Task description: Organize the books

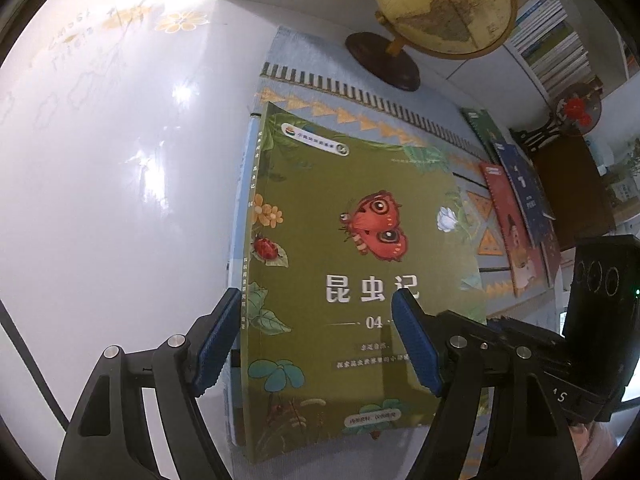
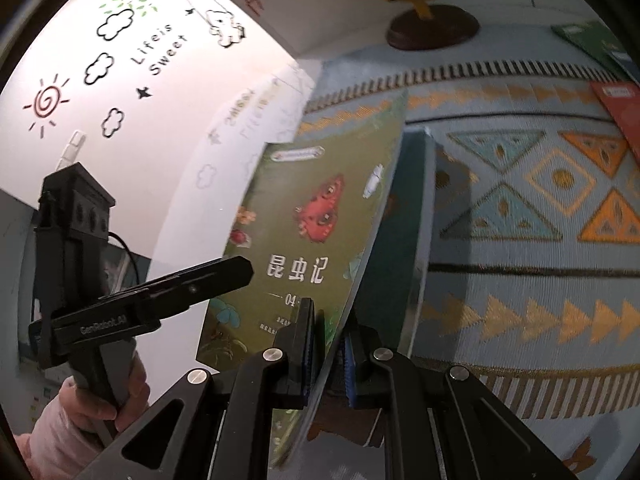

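A green book with a red butterfly on its cover [image 1: 360,260] is tilted above a teal book with a pale blue spine [image 1: 240,200] that lies on the patterned mat. My right gripper [image 2: 330,352] is shut on the green book's [image 2: 304,216] lower right edge, one pad on each face. The teal book [image 2: 412,220] shows behind it. My left gripper [image 1: 316,344] is open. One finger is left of the spine and the other is over the cover, and neither pad presses on the book. A hand [image 2: 100,400] holds it.
A globe on a dark round base [image 1: 440,4] stands at the back of the blue patterned mat [image 2: 520,220]. Red [image 1: 512,232], dark blue [image 1: 524,184] and green [image 1: 480,128] books lie at the mat's right side. A glossy white surface [image 1: 100,200] is left of the mat, under a wall with decals [image 2: 120,60].
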`<state>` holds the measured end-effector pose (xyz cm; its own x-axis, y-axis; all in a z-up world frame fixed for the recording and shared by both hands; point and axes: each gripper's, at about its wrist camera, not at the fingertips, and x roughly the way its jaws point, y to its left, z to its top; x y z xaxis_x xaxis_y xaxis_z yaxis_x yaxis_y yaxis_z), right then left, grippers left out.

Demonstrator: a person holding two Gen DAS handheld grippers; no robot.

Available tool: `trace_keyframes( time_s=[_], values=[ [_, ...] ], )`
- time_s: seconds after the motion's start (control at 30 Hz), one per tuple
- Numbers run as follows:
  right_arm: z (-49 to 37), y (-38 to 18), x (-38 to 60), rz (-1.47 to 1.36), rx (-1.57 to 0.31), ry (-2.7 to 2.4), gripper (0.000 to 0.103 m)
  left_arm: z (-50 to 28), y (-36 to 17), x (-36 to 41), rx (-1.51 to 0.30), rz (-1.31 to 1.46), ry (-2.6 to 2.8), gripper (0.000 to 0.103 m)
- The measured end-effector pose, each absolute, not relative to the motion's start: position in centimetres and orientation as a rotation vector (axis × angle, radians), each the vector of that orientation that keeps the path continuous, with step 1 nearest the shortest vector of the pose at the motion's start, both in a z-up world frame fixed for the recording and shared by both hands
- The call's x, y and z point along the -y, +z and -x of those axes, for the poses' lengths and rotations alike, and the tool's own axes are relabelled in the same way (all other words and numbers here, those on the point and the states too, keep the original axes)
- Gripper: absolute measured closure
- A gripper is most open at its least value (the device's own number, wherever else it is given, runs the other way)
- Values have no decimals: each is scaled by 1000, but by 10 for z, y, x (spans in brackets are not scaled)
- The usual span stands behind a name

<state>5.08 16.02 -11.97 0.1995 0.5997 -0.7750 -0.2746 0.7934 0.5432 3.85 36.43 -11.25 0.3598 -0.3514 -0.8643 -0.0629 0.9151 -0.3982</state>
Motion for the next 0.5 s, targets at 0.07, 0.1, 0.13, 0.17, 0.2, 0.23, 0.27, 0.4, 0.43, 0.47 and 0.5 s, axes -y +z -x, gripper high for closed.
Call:
trace_keyframes(
  time_s=[0.07,0.1,0.13,0.17,0.2,0.23,0.27,0.4,0.43,0.47,0.5],
  values=[
    [-52,-123,-158,-339,-1238,615,90,-39,-113,-365,-1193,405,-194,30],
    [-53,-125,-156,-354,-1245,609,89,-39,-113,-366,-1195,406,-194,30],
    [-56,-128,-156,-364,-1259,603,89,-40,-114,-365,-1196,405,-194,30],
    [-53,-130,-154,-369,-1266,598,88,-40,-114,-364,-1195,402,-191,29],
    [-54,-132,-153,-370,-1273,592,88,-40,-114,-364,-1195,396,-186,27],
    [-54,-133,-152,-378,-1270,593,88,-40,-113,-362,-1194,387,-181,27],
    [-53,-133,-151,-382,-1269,592,87,-40,-113,-360,-1196,376,-175,27],
    [-54,-133,-151,-392,-1291,588,82,-41,-115,-359,-1226,334,-125,27],
    [-55,-132,-149,-401,-1322,584,81,-41,-116,-359,-1240,335,-122,27],
    [-55,-131,-147,-400,-1344,577,79,-41,-117,-360,-1245,339,-119,27],
    [-56,-129,-143,-385,-1363,561,78,-40,-116,-361,-1245,343,-110,27]
  ],
)
